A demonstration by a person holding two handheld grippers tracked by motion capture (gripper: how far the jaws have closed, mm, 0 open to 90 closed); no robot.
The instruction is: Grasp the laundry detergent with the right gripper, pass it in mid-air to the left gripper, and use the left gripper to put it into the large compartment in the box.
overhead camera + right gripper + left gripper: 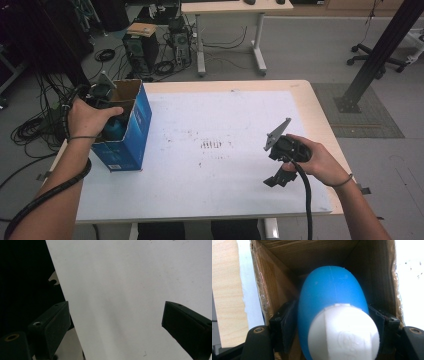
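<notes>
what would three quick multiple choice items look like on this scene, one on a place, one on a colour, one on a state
1. Where is the blue bottle?
A. inside the cardboard box
B. lying on the white mat
C. on the floor

2. What colour is the bottle's cap?
A. red
B. white
C. black

3. How does the right gripper stand?
A. shut on the bottle
B. shut on the box flap
C. jaws wide apart with nothing between them

Answers:
1 A, since the left gripper view shows brown cardboard walls all around the bottle.
2 B, since the rounded cap nearest that camera is plainly white.
3 C, since the right gripper view shows its two black jaws far apart over bare white mat.
</notes>
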